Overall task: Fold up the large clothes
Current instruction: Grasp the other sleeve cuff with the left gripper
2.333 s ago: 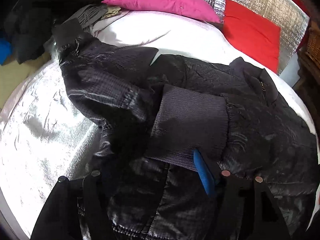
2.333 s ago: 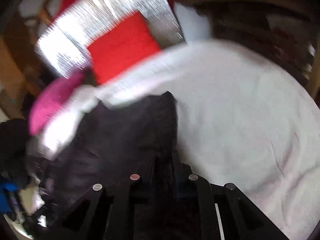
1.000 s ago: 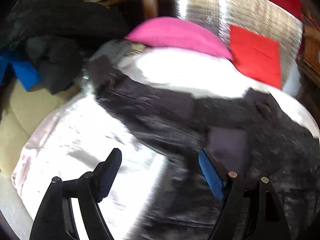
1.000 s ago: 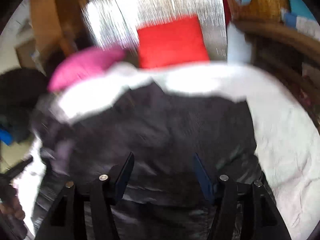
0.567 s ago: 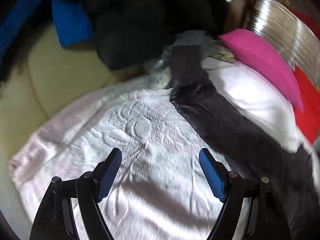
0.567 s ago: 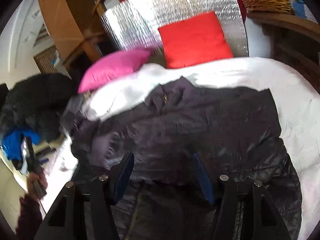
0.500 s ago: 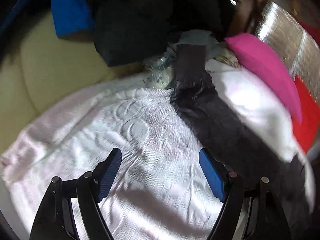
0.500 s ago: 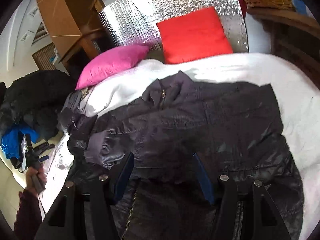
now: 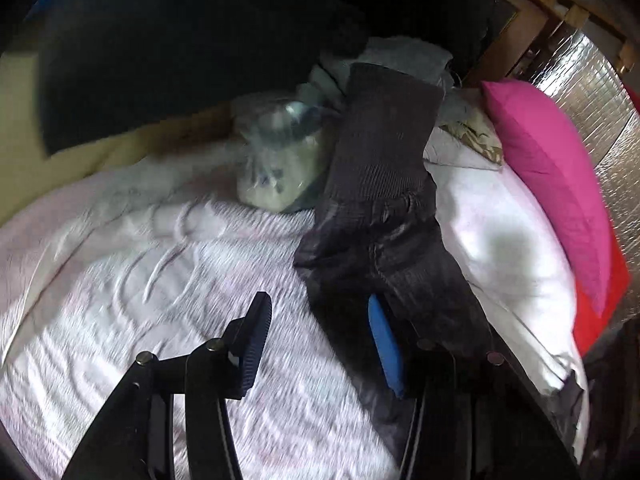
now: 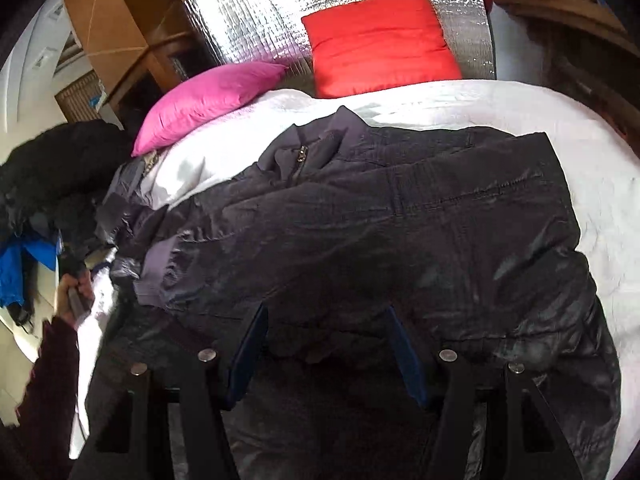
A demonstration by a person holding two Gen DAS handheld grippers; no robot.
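Currently: dark jacket, spread on white bedspread, one sleeve outstretched.
Sleeve runs toward 12 o'clock, pink pillow at 2. Left gripper has just been closing, half open astride the sleeve's edge, nothing pinched yet. Right gripper half open above the jacket, empty. Advice: seat both pads over the sleeve before squeezing.

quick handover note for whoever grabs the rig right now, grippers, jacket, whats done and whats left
Left gripper: jaws have just been closing, nothing clamped; its blue pad lies at the edge of the outstretched sleeve.
Right gripper: open, low over the jacket body, holding nothing.
Jacket lies front up on the white bedspread, collar toward the pillows.
Done: one sleeve lies across the front.
Left: fold in the outstretched sleeve, then fold the body.
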